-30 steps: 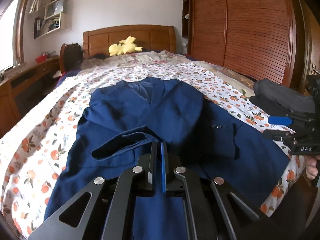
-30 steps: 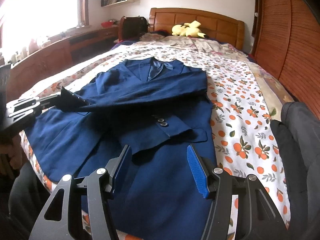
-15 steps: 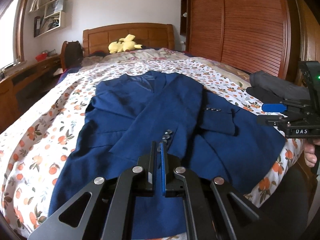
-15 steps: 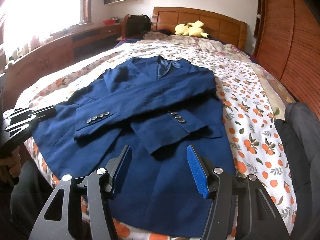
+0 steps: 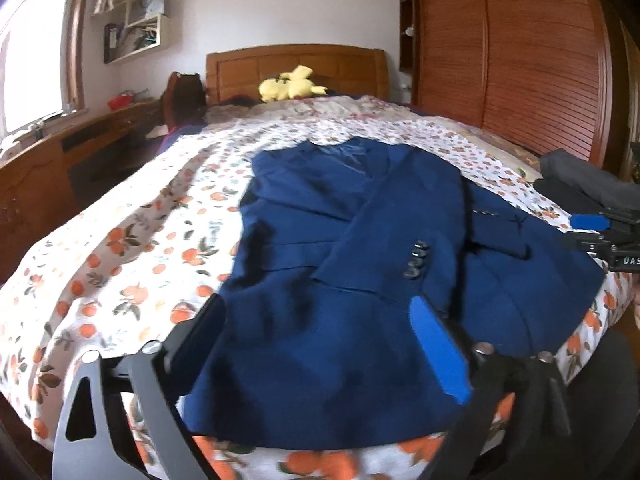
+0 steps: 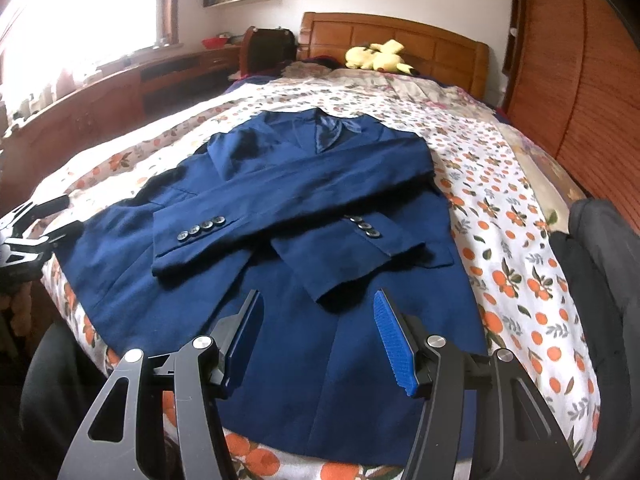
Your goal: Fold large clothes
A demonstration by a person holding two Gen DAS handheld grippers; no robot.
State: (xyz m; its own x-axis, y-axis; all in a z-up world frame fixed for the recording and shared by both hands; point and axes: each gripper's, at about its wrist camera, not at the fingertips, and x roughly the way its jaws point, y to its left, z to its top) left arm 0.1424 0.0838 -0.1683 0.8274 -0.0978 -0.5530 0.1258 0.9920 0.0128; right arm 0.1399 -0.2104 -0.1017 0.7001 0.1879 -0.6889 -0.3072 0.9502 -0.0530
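A dark blue suit jacket (image 5: pixel 360 280) (image 6: pixel 320 184) lies flat on the bed, collar towards the headboard. Both sleeves are folded across its front; one buttoned cuff (image 6: pixel 200 228) rests at the left, the other cuff (image 6: pixel 364 228) right of centre. My left gripper (image 5: pixel 316 308) (image 6: pixel 66 214) hovers over the jacket's near left hem. Its jaws are opening and stand wide, with nothing pinched between them. My right gripper (image 6: pixel 318 300) (image 5: pixel 576 232) hangs open above the jacket's lower front, gripping nothing.
The bedsheet (image 6: pixel 520 240) with an orange print shows bare on both sides of the jacket. Dark grey clothes (image 6: pixel 592 248) (image 5: pixel 580 176) are piled at the right edge. A yellow plush toy (image 6: pixel 376 56) sits by the headboard. A wooden wardrobe (image 5: pixel 520 60) stands at the right and a desk (image 6: pixel 120 92) at the left.
The left gripper has let go of the sleeve, which now lies across the jacket front. It has drawn back to the near left hem and its jaws have spread wide. The right gripper stays open.
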